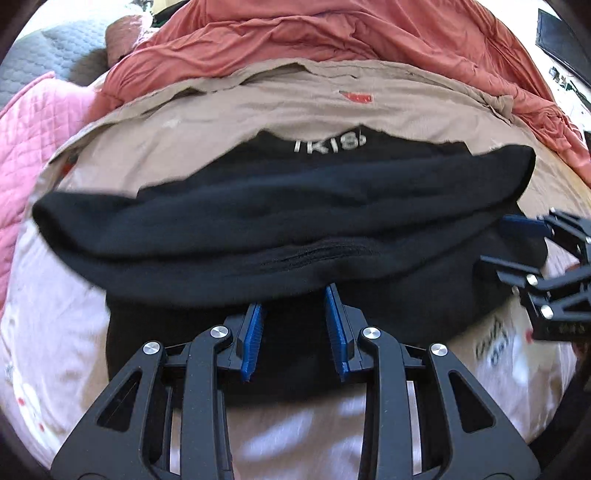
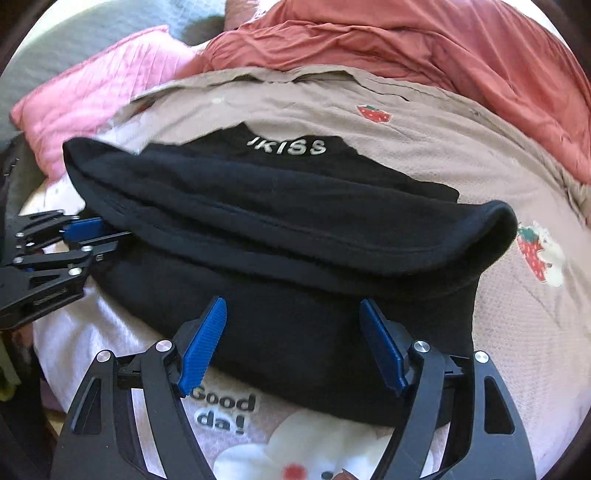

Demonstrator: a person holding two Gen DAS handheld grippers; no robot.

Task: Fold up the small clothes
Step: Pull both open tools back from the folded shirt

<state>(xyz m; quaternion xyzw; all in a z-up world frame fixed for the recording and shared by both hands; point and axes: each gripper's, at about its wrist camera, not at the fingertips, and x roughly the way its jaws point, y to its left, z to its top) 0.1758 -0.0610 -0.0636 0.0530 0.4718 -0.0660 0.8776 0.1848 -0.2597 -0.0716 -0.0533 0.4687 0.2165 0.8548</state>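
A black garment (image 1: 280, 221) with white lettering lies folded over on itself on the bed, its doubled edge forming a thick roll across the middle; it also shows in the right wrist view (image 2: 288, 229). My left gripper (image 1: 295, 295) is open, its blue pads just at the near edge of the black cloth, holding nothing. My right gripper (image 2: 291, 306) is open wide over the near part of the garment, empty. Each gripper also shows in the other's view: the right one (image 1: 517, 236) at the garment's right end, the left one (image 2: 96, 232) at its left end.
The garment lies on a beige strawberry-print bedcover (image 2: 424, 147) and a pale pink sheet printed "Good da!" (image 2: 221, 410). A rust-red duvet (image 1: 332, 33) is bunched behind. A pink quilted pillow (image 2: 92, 92) lies at the left.
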